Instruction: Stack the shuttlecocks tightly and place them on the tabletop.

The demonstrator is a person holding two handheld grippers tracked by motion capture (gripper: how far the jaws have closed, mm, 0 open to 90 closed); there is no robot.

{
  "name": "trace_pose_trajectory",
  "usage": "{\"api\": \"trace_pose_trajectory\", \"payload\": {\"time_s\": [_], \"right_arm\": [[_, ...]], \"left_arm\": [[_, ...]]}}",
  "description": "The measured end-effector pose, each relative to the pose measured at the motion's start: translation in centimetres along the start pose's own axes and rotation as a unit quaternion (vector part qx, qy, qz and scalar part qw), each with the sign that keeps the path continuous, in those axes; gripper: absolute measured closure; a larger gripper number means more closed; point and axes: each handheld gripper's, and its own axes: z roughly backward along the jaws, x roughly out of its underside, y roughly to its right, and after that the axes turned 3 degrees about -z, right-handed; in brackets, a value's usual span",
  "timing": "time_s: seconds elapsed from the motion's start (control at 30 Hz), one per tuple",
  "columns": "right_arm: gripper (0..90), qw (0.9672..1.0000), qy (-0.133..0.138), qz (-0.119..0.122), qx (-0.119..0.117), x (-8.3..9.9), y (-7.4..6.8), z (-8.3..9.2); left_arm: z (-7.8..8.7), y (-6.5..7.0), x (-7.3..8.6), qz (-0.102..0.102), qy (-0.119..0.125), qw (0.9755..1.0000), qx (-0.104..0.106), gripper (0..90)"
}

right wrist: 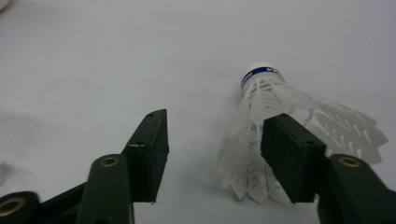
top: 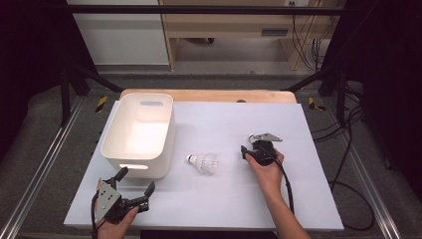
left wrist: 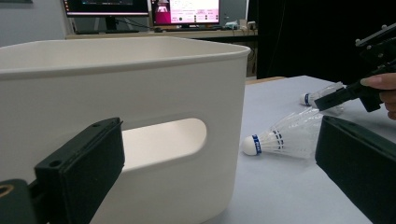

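Note:
A white shuttlecock [top: 204,162] with a blue band lies on its side on the white table top [top: 224,199], just right of the white bin [top: 112,137]. In the right gripper view a second shuttlecock [right wrist: 261,100] lies on the table. Its feathers reach in by the right jaw, while the left jaw stands well clear of it. My right gripper [right wrist: 217,123] is open over it; the high view shows that gripper [top: 247,152] right of the first shuttlecock. My left gripper [top: 135,181] rests open near the front edge, facing the bin's handle slot [left wrist: 168,140].
The bin stands at the table's left and looks empty. The left gripper view has both shuttlecocks [left wrist: 280,140] [left wrist: 322,95] to the right of the bin, with the right gripper [left wrist: 355,91] over the farther one. Black frame bars and cables ring the table.

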Motion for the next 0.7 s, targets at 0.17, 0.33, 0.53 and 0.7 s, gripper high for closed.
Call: {"api": "trace_pose_trajectory", "payload": {"time_s": [0.17, 0.33, 0.53, 0.7], "right_arm": [[64.6, 0.9997, 0.008, -0.008, 0.020, -0.3, 0.2, -0.3], [85.8, 0.9994, 0.018, 0.005, 0.028, -0.4, 0.4, 0.3], [89.9, 0.9994, 0.021, 0.027, 0.004, -0.6, 0.7, 2.0], [90.0, 0.9971, 0.022, 0.050, -0.053, -0.3, 0.2, 3.8]], "left_arm": [[0.0, 0.0, 0.0, -0.001, -0.001, 1.0000, 0.000, 1.5], [0.0, -0.1, 0.0, 0.001, -0.001, 1.0000, -0.002, 1.5], [0.0, -0.1, 0.0, 0.001, -0.001, 1.0000, -0.002, 1.5], [0.0, 0.0, 0.0, 0.000, -0.002, 1.0000, -0.002, 1.5]]}}
